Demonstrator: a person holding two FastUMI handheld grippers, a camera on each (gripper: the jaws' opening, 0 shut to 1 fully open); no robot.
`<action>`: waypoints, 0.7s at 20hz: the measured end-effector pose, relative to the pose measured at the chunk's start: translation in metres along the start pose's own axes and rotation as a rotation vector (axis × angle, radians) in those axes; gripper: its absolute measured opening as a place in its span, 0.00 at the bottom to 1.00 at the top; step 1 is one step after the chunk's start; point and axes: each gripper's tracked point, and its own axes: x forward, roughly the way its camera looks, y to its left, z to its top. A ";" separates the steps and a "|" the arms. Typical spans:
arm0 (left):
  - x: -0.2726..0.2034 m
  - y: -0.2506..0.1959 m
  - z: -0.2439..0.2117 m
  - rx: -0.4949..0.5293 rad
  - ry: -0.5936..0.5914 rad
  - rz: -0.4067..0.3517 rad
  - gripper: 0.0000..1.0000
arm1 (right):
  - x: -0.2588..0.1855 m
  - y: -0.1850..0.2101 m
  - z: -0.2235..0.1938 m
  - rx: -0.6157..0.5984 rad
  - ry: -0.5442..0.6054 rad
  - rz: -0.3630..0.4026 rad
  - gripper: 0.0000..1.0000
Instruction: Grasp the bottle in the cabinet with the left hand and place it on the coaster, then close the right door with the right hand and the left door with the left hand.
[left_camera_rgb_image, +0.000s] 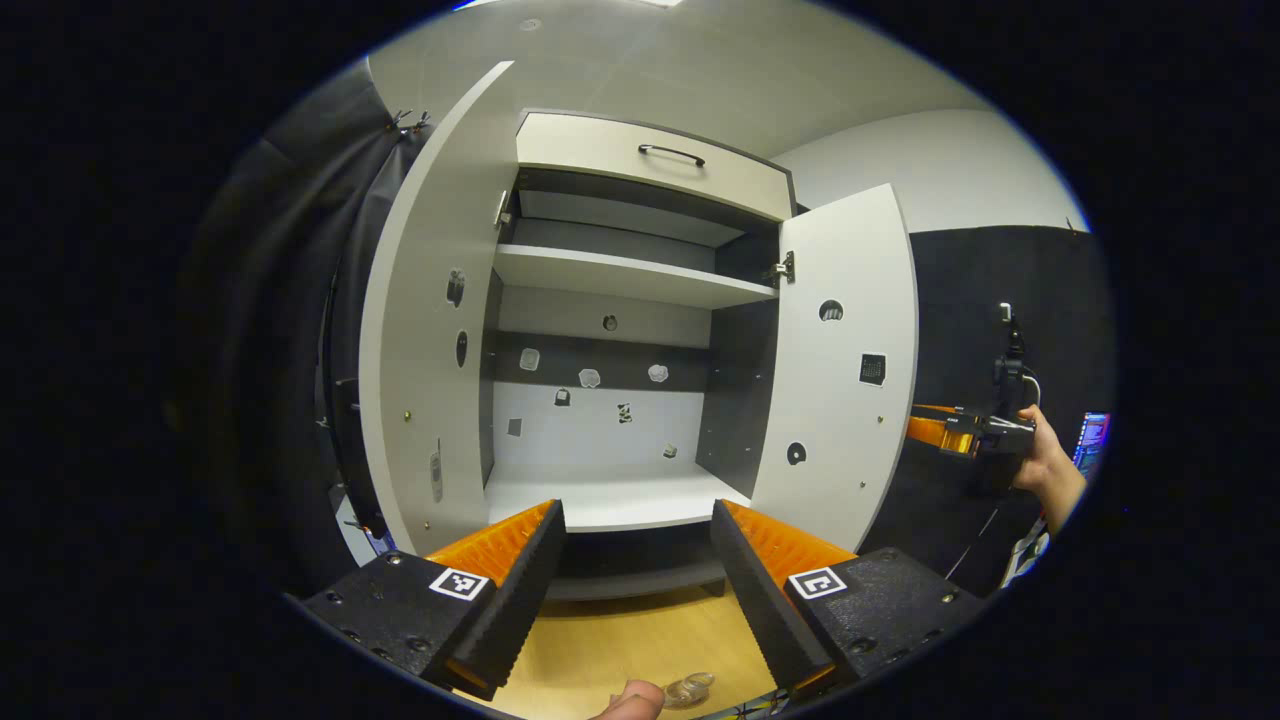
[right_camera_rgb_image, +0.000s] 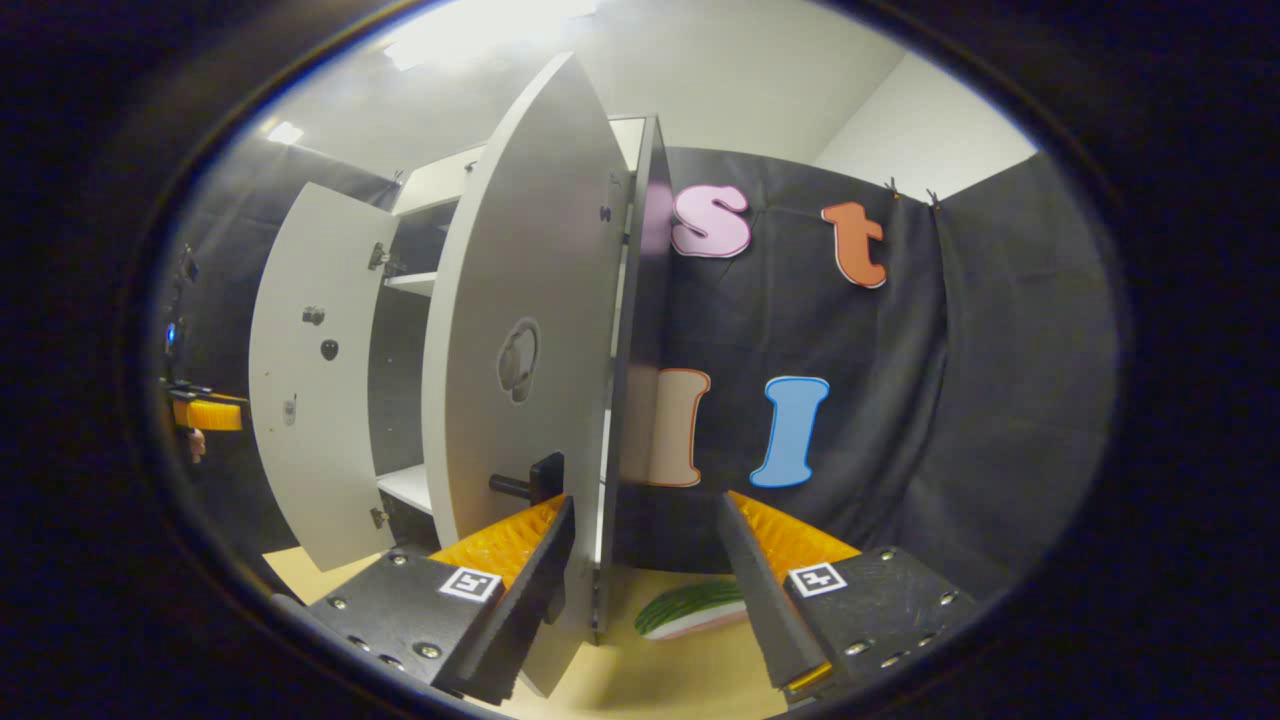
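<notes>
A white cabinet (left_camera_rgb_image: 610, 330) stands on a pale wooden bench (left_camera_rgb_image: 640, 640), and everything here is placed relative to it. Seen from the left gripper view, both of its tall doors are swung wide open. The left door (left_camera_rgb_image: 430, 330) and the right door (left_camera_rgb_image: 840, 360) each stand upright, long axis vertical, with their inner faces turned toward the middle. Between them the cabinet's inside is open to view: a white upper shelf (left_camera_rgb_image: 630, 275), a white lower shelf (left_camera_rgb_image: 610, 495), and a back wall dotted with small stickers. Above the doors sits a drawer front with a dark bar handle (left_camera_rgb_image: 672, 152).

The left hand-held gripper (left_camera_rgb_image: 637, 520) hangs in front of the cabinet, level with the lower shelf, its fingers spread apart and holding nothing. Near the bench's front edge, below this gripper, a clear rounded object (left_camera_rgb_image: 690, 688) shows, possibly the bottle's top; I cannot tell for sure. A fingertip (left_camera_rgb_image: 632, 700) lies just beside it.

To the right of the cabinet, beyond the right door, a person's hand (left_camera_rgb_image: 1045, 460) holds the right hand-held gripper (right_camera_rgb_image: 645, 520). In the right gripper view, that gripper is released, fingers apart, with the right door's outer edge standing between them; its dark knob (right_camera_rgb_image: 530, 480) is just beside the left finger (right_camera_rgb_image: 530, 570). I cannot tell whether either finger touches the door. A green and white leaf-shaped mat (right_camera_rgb_image: 695, 608), perhaps the coaster, lies flat on the bench beside the cabinet's right side.
</notes>
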 end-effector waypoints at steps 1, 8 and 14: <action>-0.001 0.002 0.000 0.004 0.003 0.004 0.93 | 0.000 0.001 0.001 0.030 -0.005 -0.007 0.89; 0.001 -0.005 0.001 0.034 0.012 0.001 0.92 | 0.007 0.006 0.000 0.041 -0.008 0.015 0.89; -0.006 0.001 0.006 0.044 -0.020 0.009 0.94 | 0.002 0.004 0.001 0.041 -0.003 -0.004 0.86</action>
